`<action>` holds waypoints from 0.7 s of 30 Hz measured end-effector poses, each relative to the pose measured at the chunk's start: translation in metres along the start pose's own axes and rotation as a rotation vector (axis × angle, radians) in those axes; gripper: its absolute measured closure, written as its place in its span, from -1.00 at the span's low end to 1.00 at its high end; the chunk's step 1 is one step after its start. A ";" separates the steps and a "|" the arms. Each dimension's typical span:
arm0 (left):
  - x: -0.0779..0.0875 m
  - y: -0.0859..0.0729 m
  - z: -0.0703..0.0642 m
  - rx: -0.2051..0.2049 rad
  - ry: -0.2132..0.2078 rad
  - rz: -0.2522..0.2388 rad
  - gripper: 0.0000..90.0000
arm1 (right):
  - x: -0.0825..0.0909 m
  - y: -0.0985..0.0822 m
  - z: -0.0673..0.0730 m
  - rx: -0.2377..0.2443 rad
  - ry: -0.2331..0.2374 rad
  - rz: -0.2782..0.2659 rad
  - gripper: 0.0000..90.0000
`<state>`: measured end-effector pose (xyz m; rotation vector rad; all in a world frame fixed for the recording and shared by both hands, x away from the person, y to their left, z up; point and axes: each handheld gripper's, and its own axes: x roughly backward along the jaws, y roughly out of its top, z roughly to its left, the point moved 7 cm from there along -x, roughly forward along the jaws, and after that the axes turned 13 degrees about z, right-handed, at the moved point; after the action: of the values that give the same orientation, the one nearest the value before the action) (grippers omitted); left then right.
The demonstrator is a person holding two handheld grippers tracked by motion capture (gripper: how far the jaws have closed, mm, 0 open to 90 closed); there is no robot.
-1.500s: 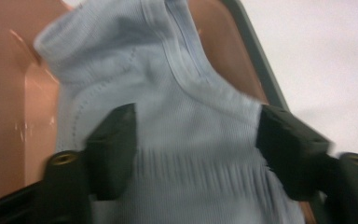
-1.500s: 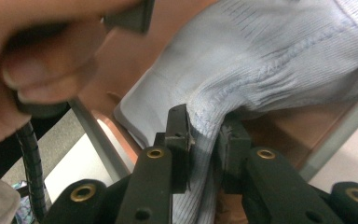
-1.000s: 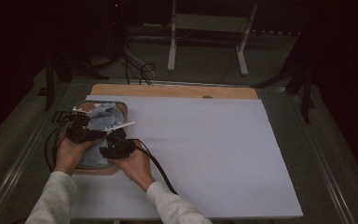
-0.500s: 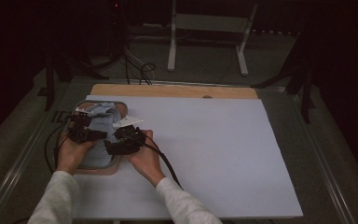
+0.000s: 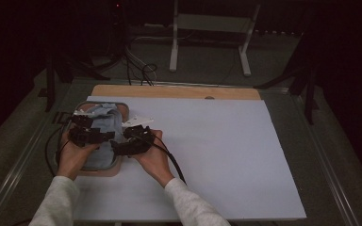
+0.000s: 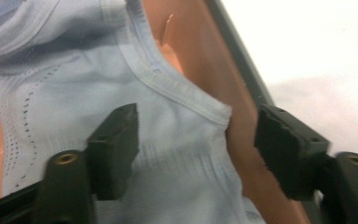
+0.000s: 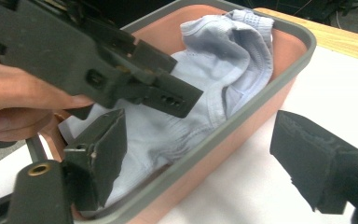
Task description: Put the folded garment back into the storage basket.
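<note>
Left gripper (image 6: 196, 149), jaws just opened wide, hangs over the pale blue garment (image 6: 121, 93), perhaps brushing it. Right gripper (image 7: 200, 158), at its three o'clock, likewise spread, straddles the basin (image 7: 242, 126) rim.

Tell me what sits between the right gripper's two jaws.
In the right gripper view, the tub's grey rim runs between the open right gripper jaws, with the blue garment inside, untouched.
</note>
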<state>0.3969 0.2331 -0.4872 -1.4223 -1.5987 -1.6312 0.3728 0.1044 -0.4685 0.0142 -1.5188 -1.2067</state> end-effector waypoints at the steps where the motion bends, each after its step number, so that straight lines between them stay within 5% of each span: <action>1: 0.001 0.000 -0.001 -0.001 0.006 -0.005 -0.48 | 0.001 -0.001 -0.001 0.001 -0.001 -0.001 -0.62; 14: 0.015 0.002 -0.017 -0.034 -0.017 -0.089 -0.95 | 0.018 -0.006 -0.016 -0.023 -0.006 -0.037 -0.68; 21: 0.026 0.000 -0.025 -0.061 0.006 -0.135 -0.99 | 0.028 -0.012 -0.024 -0.023 -0.015 -0.052 -0.70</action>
<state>0.3782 0.2186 -0.4593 -1.3643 -1.6869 -1.7725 0.3735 0.0665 -0.4599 0.0296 -1.5254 -1.2675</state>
